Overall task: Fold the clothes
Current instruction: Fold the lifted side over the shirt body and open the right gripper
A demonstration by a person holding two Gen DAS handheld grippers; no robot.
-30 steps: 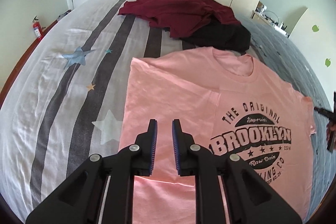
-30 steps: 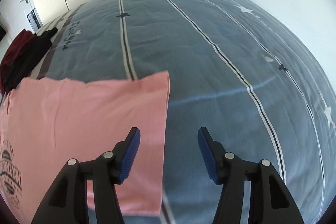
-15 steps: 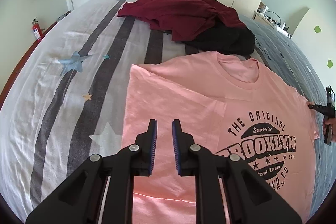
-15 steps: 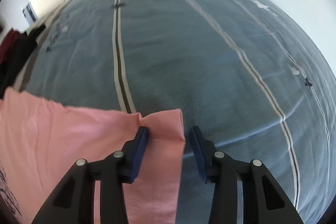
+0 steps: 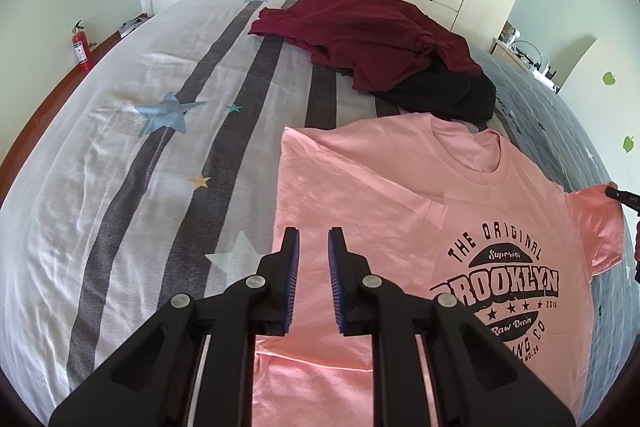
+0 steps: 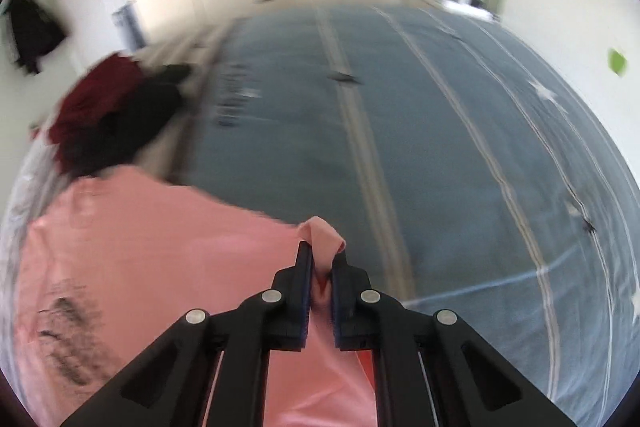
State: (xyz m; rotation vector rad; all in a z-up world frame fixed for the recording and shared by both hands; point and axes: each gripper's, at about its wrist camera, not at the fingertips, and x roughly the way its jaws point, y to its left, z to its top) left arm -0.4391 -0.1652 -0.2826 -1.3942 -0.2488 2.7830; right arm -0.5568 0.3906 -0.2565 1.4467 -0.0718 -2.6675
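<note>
in the right wrist view alone, right gripper [image 6: 321,255] clamped on pink t-shirt [image 6: 160,267] sleeve; left gripper [image 5: 313,243] narrow, empty

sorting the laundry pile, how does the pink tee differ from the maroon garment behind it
The pink tee lies spread flat, front up; the maroon garment is crumpled in a heap.
The pink tee bears a black BROOKLYN print; the maroon garment shows none.
The pink tee's sleeve is pinched in the right hand-held gripper, whose jaws have just been closing; nothing grips the maroon garment, which partly overlies a black garment.
Both rest on the bed.
</note>
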